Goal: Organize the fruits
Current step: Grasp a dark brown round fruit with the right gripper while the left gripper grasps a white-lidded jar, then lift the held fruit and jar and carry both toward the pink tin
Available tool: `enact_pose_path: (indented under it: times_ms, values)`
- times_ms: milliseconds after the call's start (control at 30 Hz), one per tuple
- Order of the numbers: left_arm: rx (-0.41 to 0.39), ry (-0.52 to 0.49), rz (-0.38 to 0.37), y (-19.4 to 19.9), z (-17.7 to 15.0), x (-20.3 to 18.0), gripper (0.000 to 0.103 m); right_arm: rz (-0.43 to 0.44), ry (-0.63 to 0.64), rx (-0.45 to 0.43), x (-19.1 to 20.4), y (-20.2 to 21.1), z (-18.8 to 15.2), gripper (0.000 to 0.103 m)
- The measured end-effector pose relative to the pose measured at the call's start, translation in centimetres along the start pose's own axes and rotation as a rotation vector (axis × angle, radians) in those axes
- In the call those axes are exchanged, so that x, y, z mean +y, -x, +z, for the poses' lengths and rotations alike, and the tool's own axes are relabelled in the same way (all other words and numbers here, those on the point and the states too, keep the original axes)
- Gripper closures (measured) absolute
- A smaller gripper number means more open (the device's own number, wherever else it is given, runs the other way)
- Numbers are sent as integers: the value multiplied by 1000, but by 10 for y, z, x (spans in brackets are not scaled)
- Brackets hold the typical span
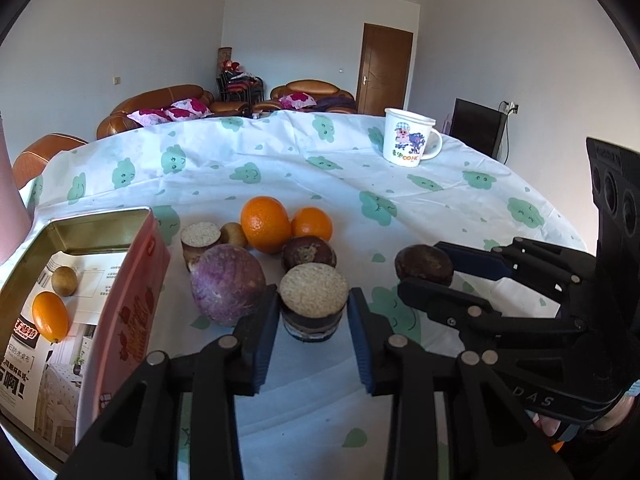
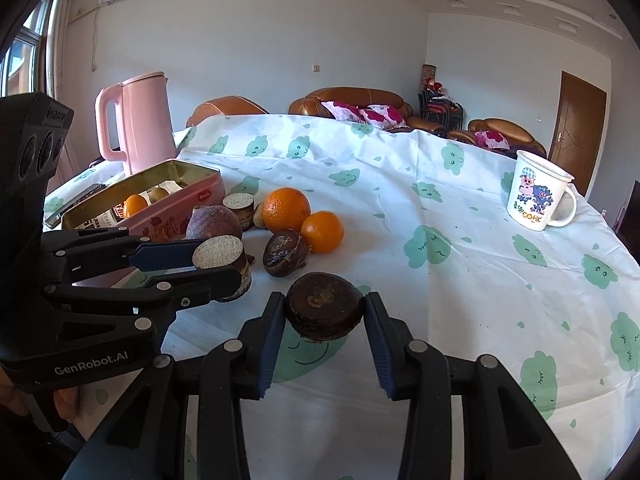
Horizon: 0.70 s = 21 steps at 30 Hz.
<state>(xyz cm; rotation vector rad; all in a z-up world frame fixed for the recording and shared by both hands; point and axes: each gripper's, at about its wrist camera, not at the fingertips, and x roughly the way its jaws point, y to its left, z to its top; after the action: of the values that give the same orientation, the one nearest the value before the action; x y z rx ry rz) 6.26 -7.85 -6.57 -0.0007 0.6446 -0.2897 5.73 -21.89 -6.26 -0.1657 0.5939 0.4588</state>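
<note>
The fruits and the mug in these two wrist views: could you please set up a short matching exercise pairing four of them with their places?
Things:
1. small oval orange fruit
2. cut-topped piece
3. dark round fruit
4. cartoon mug

Places:
A. between the right gripper's fingers
B. far side of the tablecloth, away from the fruit pile
C. inside the pink tin
D. between the left gripper's fingers

Pairs: 1-C, 2-D, 3-A, 4-B
</note>
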Motion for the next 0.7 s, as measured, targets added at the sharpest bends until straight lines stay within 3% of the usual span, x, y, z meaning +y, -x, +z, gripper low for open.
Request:
enact_pose_path:
  times_ms: [700]
  values:
    - [-132, -21, 18, 22, -4, -5, 67, 3, 5, -112, 0, 16, -3, 61]
